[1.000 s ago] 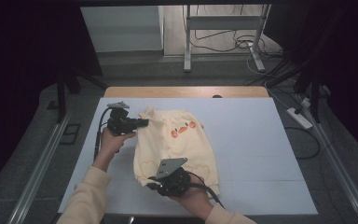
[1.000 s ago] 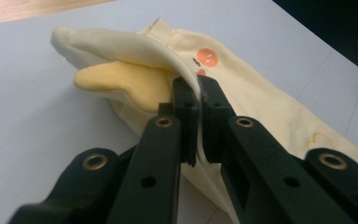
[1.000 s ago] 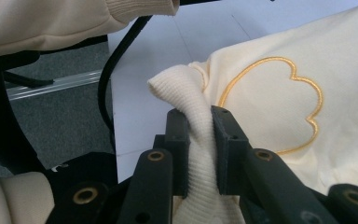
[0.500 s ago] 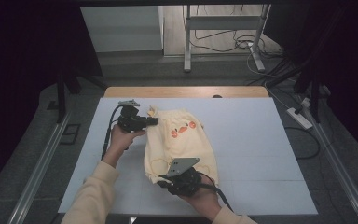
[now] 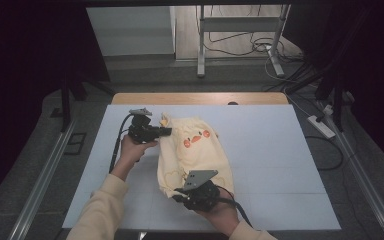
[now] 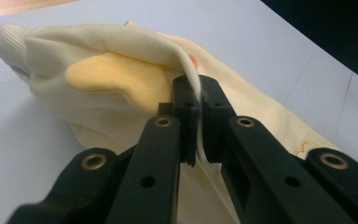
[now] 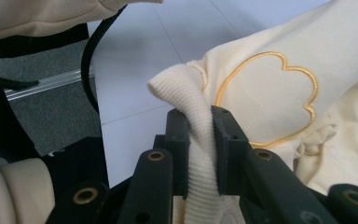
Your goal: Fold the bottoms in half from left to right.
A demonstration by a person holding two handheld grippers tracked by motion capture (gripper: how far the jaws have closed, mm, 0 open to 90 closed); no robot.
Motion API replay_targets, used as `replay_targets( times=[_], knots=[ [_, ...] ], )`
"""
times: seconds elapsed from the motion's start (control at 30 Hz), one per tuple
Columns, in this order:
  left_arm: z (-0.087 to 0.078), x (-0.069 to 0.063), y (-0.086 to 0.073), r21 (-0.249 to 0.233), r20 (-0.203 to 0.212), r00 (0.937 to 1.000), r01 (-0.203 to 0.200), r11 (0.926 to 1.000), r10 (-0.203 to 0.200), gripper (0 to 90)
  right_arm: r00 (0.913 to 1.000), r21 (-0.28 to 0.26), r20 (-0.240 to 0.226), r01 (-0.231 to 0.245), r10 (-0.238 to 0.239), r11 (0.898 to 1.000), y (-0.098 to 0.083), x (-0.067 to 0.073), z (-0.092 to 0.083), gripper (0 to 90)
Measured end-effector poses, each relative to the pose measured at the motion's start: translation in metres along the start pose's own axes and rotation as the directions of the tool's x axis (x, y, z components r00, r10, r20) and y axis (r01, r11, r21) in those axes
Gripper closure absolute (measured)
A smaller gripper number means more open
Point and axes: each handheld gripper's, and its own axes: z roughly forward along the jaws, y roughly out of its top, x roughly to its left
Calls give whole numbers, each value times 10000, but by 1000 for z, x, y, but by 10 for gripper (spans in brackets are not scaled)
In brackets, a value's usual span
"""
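Lying crumpled on the white table, the cream garment sits near its middle, between the two grippers. Left gripper pinches a thin fold at the far edge, jaws almost together. Right gripper clamps the ribbed cuff at the near edge, beside an outlined patch.

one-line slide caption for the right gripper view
Right gripper pinching the ribbed cuff of a cream garment.
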Motion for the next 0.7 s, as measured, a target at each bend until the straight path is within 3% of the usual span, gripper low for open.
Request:
replay_targets(
  times=[0.7],
  knots=[
    [10,-6,0,57,-34,9999,-133,9999,133,857,9996,59,224,-165,163,9998,-10,-4,-12,778]
  ],
)
